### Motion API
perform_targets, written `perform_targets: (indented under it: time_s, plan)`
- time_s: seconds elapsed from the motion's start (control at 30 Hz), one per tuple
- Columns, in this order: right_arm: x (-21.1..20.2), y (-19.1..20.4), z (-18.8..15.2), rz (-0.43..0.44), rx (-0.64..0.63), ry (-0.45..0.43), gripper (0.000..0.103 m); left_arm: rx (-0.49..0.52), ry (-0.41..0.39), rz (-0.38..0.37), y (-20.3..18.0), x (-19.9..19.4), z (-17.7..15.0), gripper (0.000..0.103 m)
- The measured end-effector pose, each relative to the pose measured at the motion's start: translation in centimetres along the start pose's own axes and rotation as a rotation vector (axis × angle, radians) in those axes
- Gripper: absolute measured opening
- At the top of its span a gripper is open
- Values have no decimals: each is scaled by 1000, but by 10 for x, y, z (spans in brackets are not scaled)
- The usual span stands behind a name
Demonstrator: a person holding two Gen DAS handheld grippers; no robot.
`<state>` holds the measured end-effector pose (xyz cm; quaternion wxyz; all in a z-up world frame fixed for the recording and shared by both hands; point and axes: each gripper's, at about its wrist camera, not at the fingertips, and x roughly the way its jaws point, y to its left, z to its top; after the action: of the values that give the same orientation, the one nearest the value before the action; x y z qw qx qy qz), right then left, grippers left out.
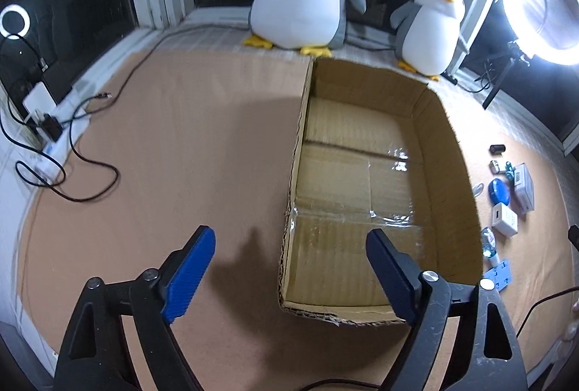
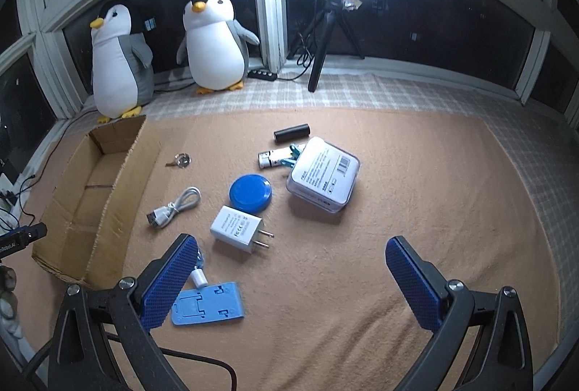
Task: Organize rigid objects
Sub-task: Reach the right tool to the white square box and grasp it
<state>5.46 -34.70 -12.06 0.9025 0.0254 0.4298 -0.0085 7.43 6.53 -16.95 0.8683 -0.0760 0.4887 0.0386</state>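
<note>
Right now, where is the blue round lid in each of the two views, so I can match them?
Left wrist view: the blue lid is at the far right edge, on the mat, right of the box.
Right wrist view: the blue lid is near the centre, above the white charger.
Shared landmark: the box, left of the lid in both views.

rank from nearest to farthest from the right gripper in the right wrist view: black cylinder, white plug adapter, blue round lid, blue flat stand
Measured from the right gripper:
1. blue flat stand, low left, by the left finger
2. white plug adapter, just ahead, left of centre
3. blue round lid, beyond the adapter
4. black cylinder, farthest, toward the window
</note>
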Motion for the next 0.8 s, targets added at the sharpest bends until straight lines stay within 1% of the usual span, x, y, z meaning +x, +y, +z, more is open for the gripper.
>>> perform_targets:
  time_s: [0.03,0.17,0.23,0.27,0.33,0.5,0.63,0.77,0.8]
  plan:
    - [3,-1,0,0,1,6,103,0,10,1,0,4,0,81]
    - [16,-8,5,1,22,30,103,8,41,7,-2,20,-2,73]
    - [22,-13,10,2,42,38,103,11,61,8,-4,27,-3,63]
    - [25,-15,13,6,58,42,103,12,72,5,-4,32,-4,61]
    - [31,-19,17,9,78,49,103,15,89,5,-5,39,-5,50]
    - [52,-35,34,11,161,74,103,21,117,11,-5,52,-7,36]
    - [75,-49,52,15,223,103,103,28,131,9,-6,59,-10,31]
    - [97,-56,66,7,233,139,103,22,134,-2,-5,62,-10,31]
    - [104,-56,70,-6,229,154,103,26,133,-2,-6,63,-9,30]
